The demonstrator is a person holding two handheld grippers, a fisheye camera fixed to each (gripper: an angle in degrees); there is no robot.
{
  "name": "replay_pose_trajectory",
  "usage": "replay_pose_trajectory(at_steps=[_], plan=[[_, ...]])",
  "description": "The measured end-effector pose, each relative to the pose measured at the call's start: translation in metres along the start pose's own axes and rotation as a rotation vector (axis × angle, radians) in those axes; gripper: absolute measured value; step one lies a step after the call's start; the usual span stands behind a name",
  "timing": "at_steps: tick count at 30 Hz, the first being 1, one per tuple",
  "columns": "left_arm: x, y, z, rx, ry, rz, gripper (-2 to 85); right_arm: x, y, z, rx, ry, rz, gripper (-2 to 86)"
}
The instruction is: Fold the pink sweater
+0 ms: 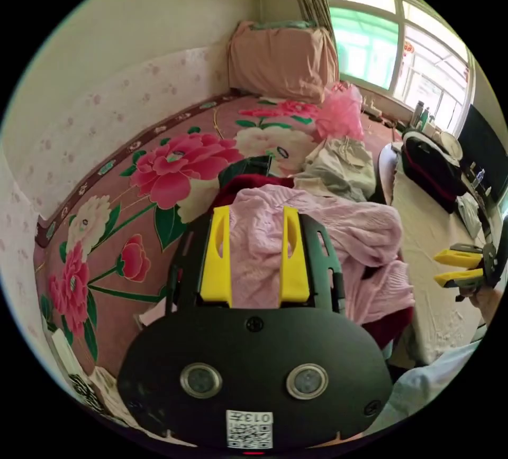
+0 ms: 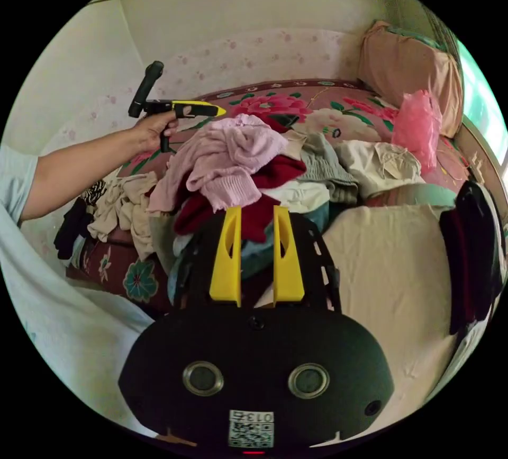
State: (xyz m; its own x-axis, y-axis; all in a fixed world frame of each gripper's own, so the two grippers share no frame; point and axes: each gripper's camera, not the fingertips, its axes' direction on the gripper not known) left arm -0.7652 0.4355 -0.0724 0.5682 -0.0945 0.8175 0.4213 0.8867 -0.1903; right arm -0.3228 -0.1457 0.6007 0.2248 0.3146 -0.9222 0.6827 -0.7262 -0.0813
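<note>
Atop clothes pile [image 2: 275,184] on bed [image 1: 121,247], pink sweater [image 1: 323,237] lay crumpled. Left gripper [image 1: 254,216] hovered above, jaws spread; right gripper [image 2: 254,231] near, jaws spread, empty. Risk: snagging red garment [image 2: 264,173] underneath.

I'm in a bedroom at home: a bed under a big peony-print cover [image 1: 159,173], a stack of bedding under a peach cloth [image 1: 280,60] in the corner, a curtained window [image 1: 381,52], and a heap of clothes [image 2: 275,173] on the bed.
</note>
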Motion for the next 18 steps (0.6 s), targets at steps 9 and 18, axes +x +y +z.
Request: replay_pose_trajectory(at_steps=[9, 18], plan=[[-0.085, 0.037, 0.024, -0.035, 0.212, 0.009, 5.8, -0.041, -0.099, 0.084, -0.161, 0.131, 0.051, 5.1], [-0.127, 0.145, -0.119, 0.340, 0.443, 0.072, 5.8, -0.097, -0.033, -0.047, 0.282, 0.137, -0.025, 2.7]])
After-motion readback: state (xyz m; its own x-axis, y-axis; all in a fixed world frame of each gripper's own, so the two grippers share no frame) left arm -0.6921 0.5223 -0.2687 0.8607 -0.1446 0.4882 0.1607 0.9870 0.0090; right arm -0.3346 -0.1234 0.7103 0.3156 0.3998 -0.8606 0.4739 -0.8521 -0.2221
